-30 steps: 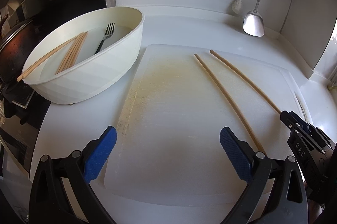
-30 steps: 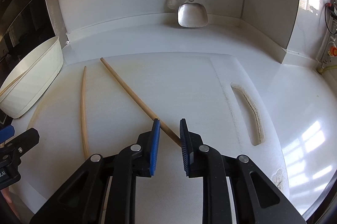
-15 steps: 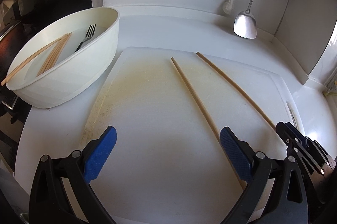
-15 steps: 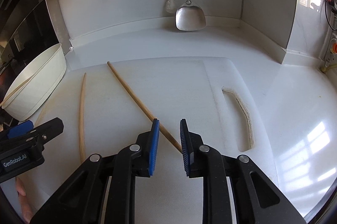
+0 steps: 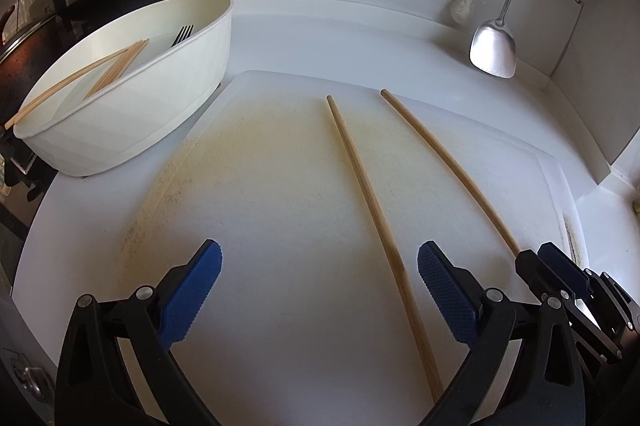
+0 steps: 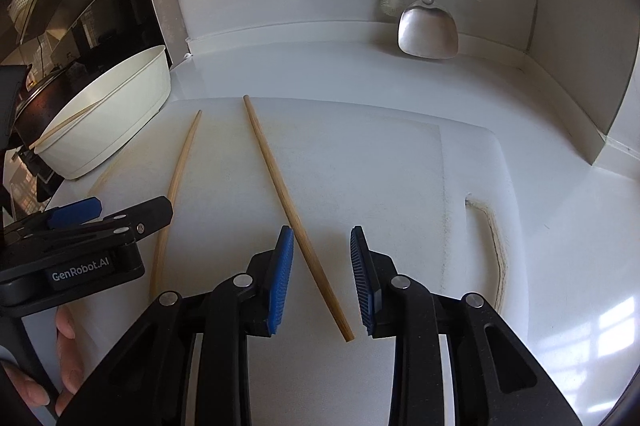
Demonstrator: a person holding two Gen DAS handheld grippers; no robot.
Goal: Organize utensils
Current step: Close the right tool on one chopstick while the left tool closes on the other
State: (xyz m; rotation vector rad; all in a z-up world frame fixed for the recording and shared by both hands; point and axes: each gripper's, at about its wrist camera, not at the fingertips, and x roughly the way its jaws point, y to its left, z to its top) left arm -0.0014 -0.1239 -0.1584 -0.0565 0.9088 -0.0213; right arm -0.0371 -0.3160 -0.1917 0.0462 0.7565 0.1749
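Note:
Two long wooden chopsticks lie apart on the white cutting board (image 5: 260,206). My left gripper (image 5: 320,258) is open wide above the board, and the left chopstick (image 5: 360,186) runs under it close to its right pad. The right chopstick (image 6: 280,186) lies between the blue pads of my right gripper (image 6: 320,238). Those jaws are opening and neither pad presses on the stick. To the left stands a white oval bowl (image 5: 160,118) holding several chopsticks and a fork (image 5: 182,34). The left gripper (image 6: 120,212) also shows in the right wrist view, over the other chopstick (image 6: 180,170).
A steel spatula (image 5: 493,54) and a white brush (image 5: 462,6) hang on the back wall. A dark stove with a pan (image 5: 16,66) sits left of the bowl. The wall corner (image 6: 600,106) closes the counter on the right. The board has a handle slot (image 6: 494,246).
The right gripper's jaws have widened around the right chopstick. The left gripper has shifted right, so the left chopstick now lies between its fingers instead of outside them.

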